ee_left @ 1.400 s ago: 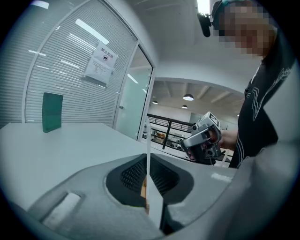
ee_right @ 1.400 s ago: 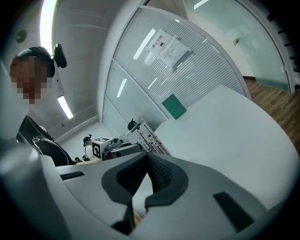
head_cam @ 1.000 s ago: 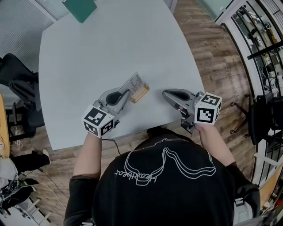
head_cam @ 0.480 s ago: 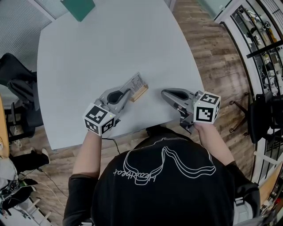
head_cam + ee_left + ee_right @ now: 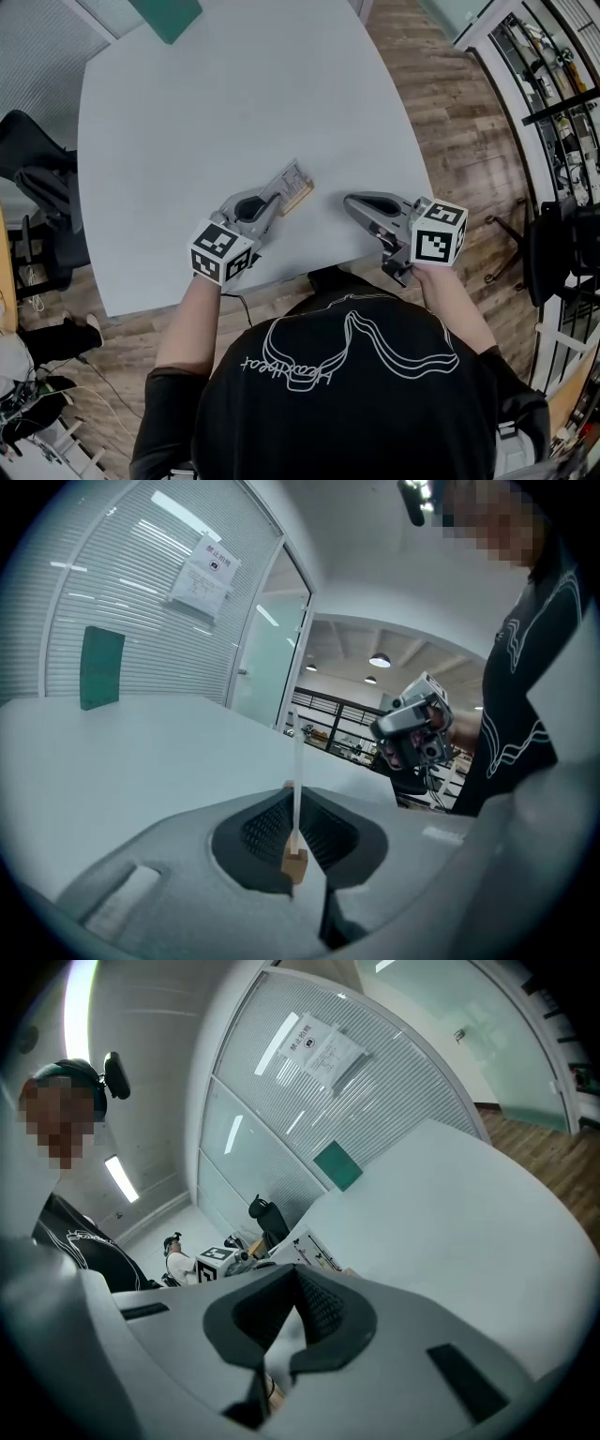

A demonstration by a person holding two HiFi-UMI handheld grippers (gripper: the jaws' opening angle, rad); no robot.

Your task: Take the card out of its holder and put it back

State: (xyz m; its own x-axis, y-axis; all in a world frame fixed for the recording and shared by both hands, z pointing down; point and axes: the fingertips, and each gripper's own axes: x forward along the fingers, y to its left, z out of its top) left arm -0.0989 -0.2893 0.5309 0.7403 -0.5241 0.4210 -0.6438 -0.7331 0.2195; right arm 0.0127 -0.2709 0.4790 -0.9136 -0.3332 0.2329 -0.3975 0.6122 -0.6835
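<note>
A clear printed card [image 5: 286, 176] stands in a small wooden holder [image 5: 298, 197] on the pale grey table [image 5: 234, 94], near its front edge. My left gripper [image 5: 278, 197] reaches it from the lower left and is shut on the card. In the left gripper view the card [image 5: 296, 780] shows edge-on, upright between the pads, with the wooden holder [image 5: 295, 864] at its foot. My right gripper [image 5: 349, 202] rests low over the table a hand's width to the right of the holder, shut and holding nothing. Its tip points left toward the holder.
A green book-like object [image 5: 167, 14] lies at the table's far edge. A dark office chair [image 5: 37, 169] stands off the left side. Wood floor and shelving [image 5: 553, 75] lie to the right. The person's torso is close behind the front edge.
The left hand and its marker cube have shifted slightly to the right, still holding the card. Card, holder and right gripper stay almost where they were.
</note>
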